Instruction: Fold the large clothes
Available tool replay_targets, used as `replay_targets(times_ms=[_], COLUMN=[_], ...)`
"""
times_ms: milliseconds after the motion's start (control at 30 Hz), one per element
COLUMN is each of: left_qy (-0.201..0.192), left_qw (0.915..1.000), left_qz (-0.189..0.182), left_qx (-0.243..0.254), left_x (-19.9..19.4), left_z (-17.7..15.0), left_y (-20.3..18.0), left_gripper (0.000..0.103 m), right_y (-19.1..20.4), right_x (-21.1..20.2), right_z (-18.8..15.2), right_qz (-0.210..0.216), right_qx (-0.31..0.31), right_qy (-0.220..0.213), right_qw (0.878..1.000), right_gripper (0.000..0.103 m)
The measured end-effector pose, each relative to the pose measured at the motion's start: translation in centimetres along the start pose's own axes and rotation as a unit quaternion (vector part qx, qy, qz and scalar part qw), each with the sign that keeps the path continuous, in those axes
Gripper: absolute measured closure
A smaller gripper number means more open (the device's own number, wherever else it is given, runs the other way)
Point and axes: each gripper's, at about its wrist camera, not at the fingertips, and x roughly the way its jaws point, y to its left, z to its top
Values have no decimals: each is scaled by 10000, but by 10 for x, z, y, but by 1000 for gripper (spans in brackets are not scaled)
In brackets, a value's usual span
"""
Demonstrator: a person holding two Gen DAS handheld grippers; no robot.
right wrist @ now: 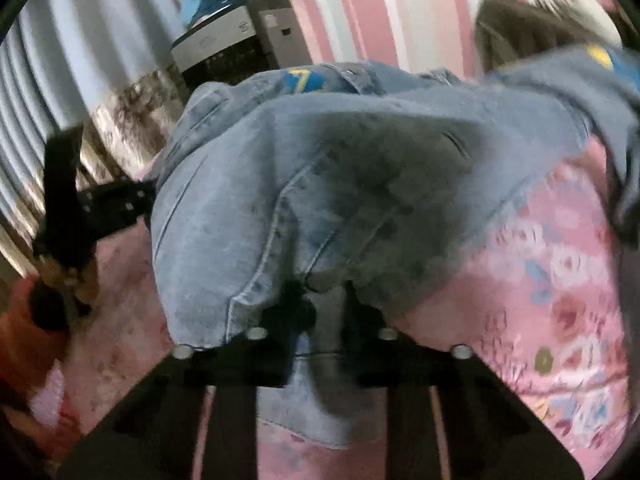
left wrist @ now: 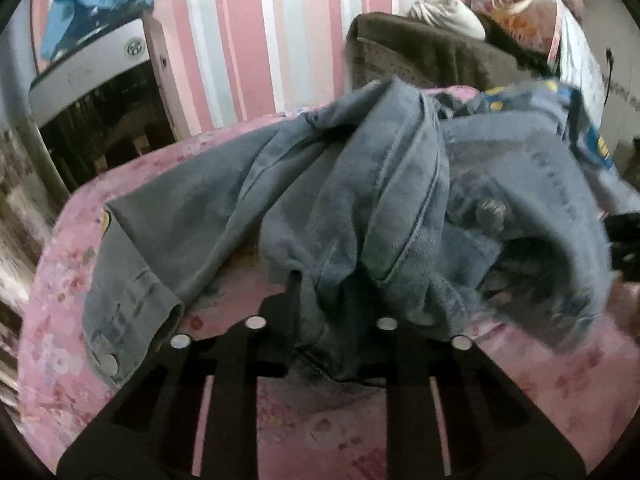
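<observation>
A blue denim jacket [left wrist: 344,184] with yellow and blue patches lies bunched on a pink floral bedsheet [left wrist: 64,320]. My left gripper [left wrist: 324,304] is shut on a fold of the denim near its hem. One sleeve with a snap cuff [left wrist: 120,320] lies to the left. In the right wrist view my right gripper [right wrist: 320,300] is shut on another edge of the jacket [right wrist: 320,168], and the cloth drapes over its fingers. The left gripper [right wrist: 80,208] shows at the left of that view, and the right gripper [left wrist: 624,240] at the right edge of the left wrist view.
A pink striped wall [left wrist: 248,40] stands behind the bed. A grey appliance [left wrist: 92,80] with a blue cloth [left wrist: 96,0] on it is at the far left. A brown blanket [left wrist: 432,52] and piled clothes [left wrist: 520,12] lie at the back right.
</observation>
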Motion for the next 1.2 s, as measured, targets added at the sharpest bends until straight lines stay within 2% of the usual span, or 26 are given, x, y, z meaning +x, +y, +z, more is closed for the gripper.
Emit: replay_targets(times_ms=[133,300,400,467,500,567,600,667,700,733,767,800,833,900,967,1100,1133,1167,1200], left_qy=[-200,-498,-618,-647,-592,-329,-171,172,219,242,233,169,82,-43,-22,314,498,630,779], left_qw=[9985,9945,9892,9874,9888,9955,9973,9985,9989,9992,9995,9995,9995,9995,9991,9981,9961,9943,9918], left_qz=[-457,-834,-1165,-1216,-1142,-707,-533,-334,-208,-116,0,118,188,81,-193,-485,-678,-813,-960], left_qx=[-219,-396,-647,-779,-759,-540,-474,-392,-347,-280,-221,-220,-246,-315,-364,-229,-254,-283,-321], left_x=[-37,-85,-110,-120,-121,-112,-105,-88,-85,-81,-79,-78,-78,-76,-69,-33,-20,-11,-4], left_z=[7,13,12,8,4,-9,-15,-29,-32,-35,-38,-38,-38,-33,-28,-24,-23,-25,-26], left_y=[8,2,5,11,11,9,8,5,4,4,3,2,2,-1,-3,-16,-20,-21,-23], left_gripper=[92,95,96,103,102,102,101,100,95,75,60,28,15,15,14,14,21,31,64], right_y=[7,-1,-11,-18,-27,-41,-47,-51,-53,-55,-57,-61,-64,-71,-79,-78,-77,-77,-75], right_x=[-28,-92,-132,-146,-148,-143,-134,-125,-124,-125,-128,-131,-131,-125,-110,-75,-69,-63,-57], right_z=[6,18,21,20,18,11,5,-6,-11,-13,-12,-10,-7,-1,-2,-17,-20,-22,-25], right_qz=[-275,-674,-989,-1250,-1415,-1435,-1274,-1218,-1283,-1293,-1274,-1214,-1155,-1111,-964,-658,-541,-382,-200], right_qx=[-294,-299,-267,-240,-188,-80,52,38,65,117,190,329,418,554,673,885,975,1078,1160], right_qy=[-399,-1111,-1406,-1386,-1206,-789,-439,-236,-234,-264,-353,-488,-536,-586,-404,-67,-44,-13,30], right_qw=[9984,9911,9848,9821,9824,9865,9909,9923,9914,9912,9910,9909,9910,9905,9922,9939,9938,9934,9930], right_gripper=[92,92,93,93,93,90,88,70,52,42,40,38,33,32,32,32,32,41,50])
